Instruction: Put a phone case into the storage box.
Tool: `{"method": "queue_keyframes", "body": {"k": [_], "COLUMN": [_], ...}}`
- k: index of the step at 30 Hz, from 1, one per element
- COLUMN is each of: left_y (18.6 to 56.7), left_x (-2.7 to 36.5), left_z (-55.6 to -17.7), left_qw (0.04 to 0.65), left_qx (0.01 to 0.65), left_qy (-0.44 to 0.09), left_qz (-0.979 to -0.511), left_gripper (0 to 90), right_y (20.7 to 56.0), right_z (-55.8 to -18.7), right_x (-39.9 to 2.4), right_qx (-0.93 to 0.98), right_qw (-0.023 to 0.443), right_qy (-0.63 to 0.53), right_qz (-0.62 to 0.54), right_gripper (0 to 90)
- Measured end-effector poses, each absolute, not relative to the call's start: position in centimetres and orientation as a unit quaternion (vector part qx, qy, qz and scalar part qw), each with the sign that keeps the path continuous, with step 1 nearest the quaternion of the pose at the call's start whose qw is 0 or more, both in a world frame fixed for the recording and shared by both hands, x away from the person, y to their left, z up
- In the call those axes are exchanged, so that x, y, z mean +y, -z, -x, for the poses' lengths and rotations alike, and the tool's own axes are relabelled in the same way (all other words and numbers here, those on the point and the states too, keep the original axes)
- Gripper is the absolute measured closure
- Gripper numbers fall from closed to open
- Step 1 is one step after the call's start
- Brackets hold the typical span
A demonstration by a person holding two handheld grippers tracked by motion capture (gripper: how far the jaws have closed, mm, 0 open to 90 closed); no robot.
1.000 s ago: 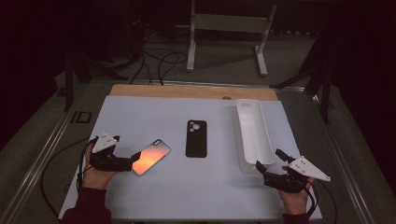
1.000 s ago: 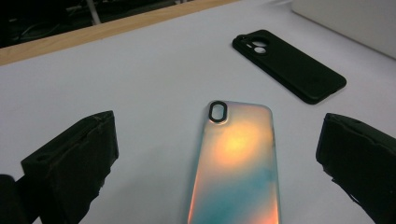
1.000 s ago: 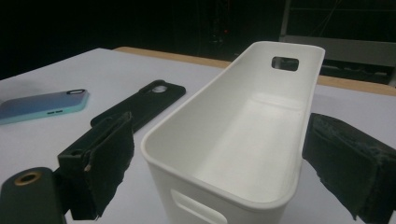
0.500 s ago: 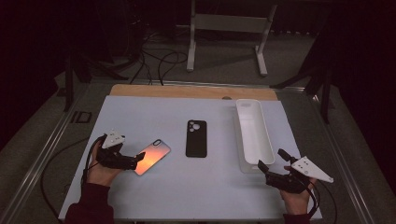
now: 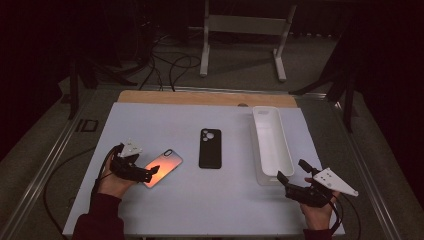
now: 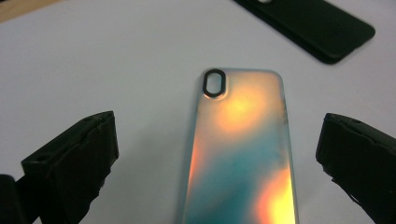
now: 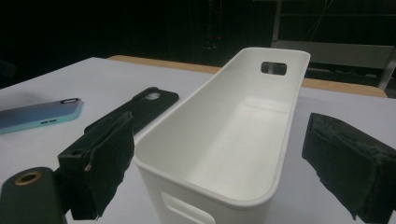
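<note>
An iridescent orange and teal phone case [image 5: 163, 166] lies back up on the white table top [image 5: 150, 125], left of centre. My left gripper [image 5: 148, 173] is at its near end, open, and the case [image 6: 239, 149] lies between the two spread jaws of the left gripper [image 6: 218, 123] without touching them. A black phone case [image 5: 210, 148] lies at the table's centre. A long white bin [image 5: 271, 142] stands to the right, empty. My right gripper [image 5: 291, 169] is open, and in the right gripper view the right gripper [image 7: 220, 123] has a jaw on each side of the bin's near end [image 7: 219, 154].
The black case [image 6: 313, 28] lies just beyond the iridescent one. A wooden strip [image 5: 200, 97] runs along the table's far edge. Cables [image 5: 170, 65] and a metal stand [image 5: 240, 30] sit on the floor behind. The person's sleeve [image 5: 100, 220] enters at the bottom left.
My left gripper has slid right, up to the near end of the iridescent case. The right gripper has stayed by the bin's end.
</note>
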State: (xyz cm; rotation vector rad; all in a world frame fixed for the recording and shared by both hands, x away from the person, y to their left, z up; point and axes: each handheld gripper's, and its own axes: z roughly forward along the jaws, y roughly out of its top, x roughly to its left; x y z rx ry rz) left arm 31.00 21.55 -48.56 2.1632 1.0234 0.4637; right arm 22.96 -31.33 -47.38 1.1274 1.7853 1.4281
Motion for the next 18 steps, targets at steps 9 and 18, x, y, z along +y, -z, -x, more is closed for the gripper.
{"method": "queue_keyframes", "body": {"k": [9,18], "left_y": [49.1,49.6], "left_x": [20.7,20.2], "left_z": [-31.6,-32.0], "left_qw": [0.323,0.31], "left_qx": [0.394,0.404], "left_qy": [-0.167,-0.154], "left_qz": [-0.844,-0.847], "left_gripper": [0.0,0.0], "right_y": [47.4,47.4], "right_z": [-23.0,-22.9], "right_x": [-31.3,-31.3], "right_qx": [0.67,0.67], "right_qw": [0.293,0.294], "right_qy": [-0.535,-0.534], "right_qz": [-0.424,-0.424], "right_gripper": [9.0,9.0]}}
